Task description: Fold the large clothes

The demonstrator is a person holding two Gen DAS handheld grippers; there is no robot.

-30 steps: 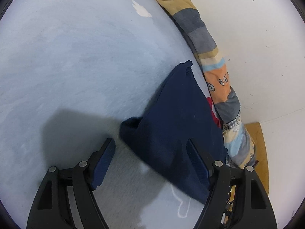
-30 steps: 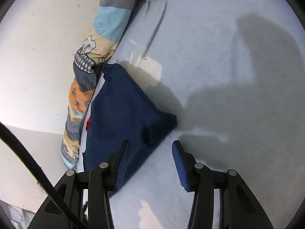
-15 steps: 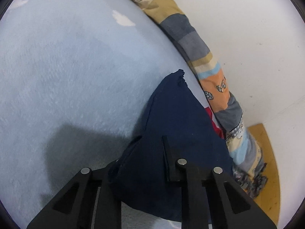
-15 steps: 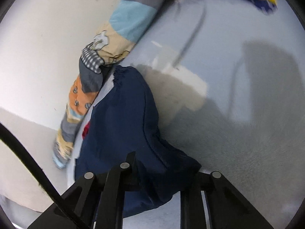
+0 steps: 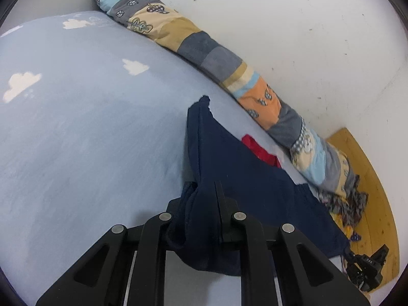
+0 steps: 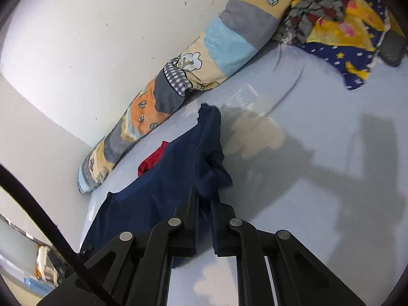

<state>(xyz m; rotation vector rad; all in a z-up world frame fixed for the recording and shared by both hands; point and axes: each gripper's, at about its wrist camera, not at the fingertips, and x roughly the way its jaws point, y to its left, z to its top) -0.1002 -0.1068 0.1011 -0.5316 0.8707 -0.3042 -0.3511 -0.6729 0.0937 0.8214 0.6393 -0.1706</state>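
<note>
Navy knit, the garment (image 5: 244, 168) lies at the wall side of the bed (image 5: 89, 132), its near edge bunched in both grips. The left hand-held gripper (image 5: 204, 199) is clenched on one corner and the right hand-held gripper (image 6: 204, 199) on the other, each with cloth between its pads. Little fabric sits in either bite, so a hard pull could slip a corner loose; uneven lifting would skew the fold. A red piece (image 5: 260, 150) beneath might drag along. The patchwork bolster (image 5: 211, 56) and wall (image 5: 306, 38) crowd the far side; open bed lies towards the cloud prints.
</note>
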